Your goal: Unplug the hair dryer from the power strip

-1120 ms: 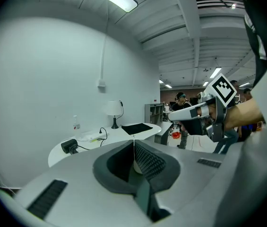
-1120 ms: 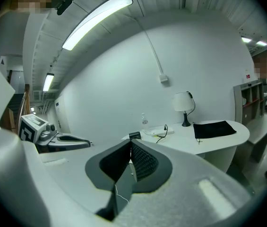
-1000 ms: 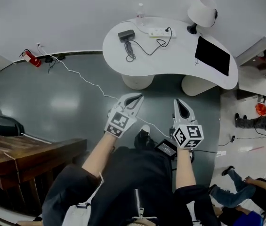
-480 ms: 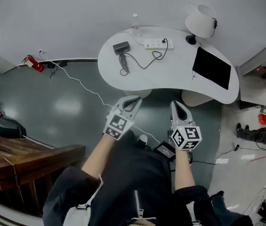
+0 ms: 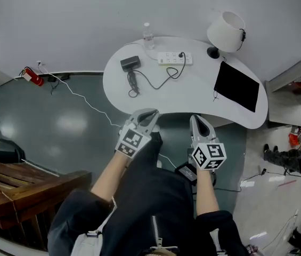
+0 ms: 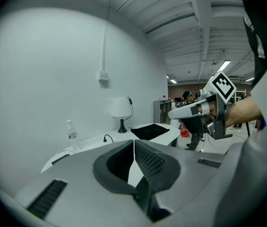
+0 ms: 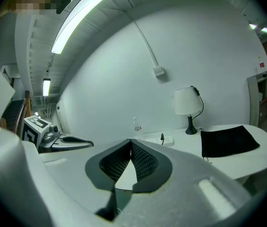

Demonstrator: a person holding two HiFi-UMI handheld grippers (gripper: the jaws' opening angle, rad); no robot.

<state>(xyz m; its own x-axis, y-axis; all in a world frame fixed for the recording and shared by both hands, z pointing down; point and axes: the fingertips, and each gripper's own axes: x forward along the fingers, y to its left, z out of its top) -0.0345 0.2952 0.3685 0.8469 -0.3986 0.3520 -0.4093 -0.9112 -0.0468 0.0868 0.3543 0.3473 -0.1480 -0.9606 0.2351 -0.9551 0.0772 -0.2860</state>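
While the hair dryer (image 5: 130, 64) lies on the desk (image 5: 193, 92), upper centre of frame, its cord runs to the power strip (image 5: 175, 58), plug apparently seated: unplugging not begun. Left gripper (image 5: 149, 112) and right gripper (image 5: 197, 118), both pressed together and empty, hover short of the desk edge.
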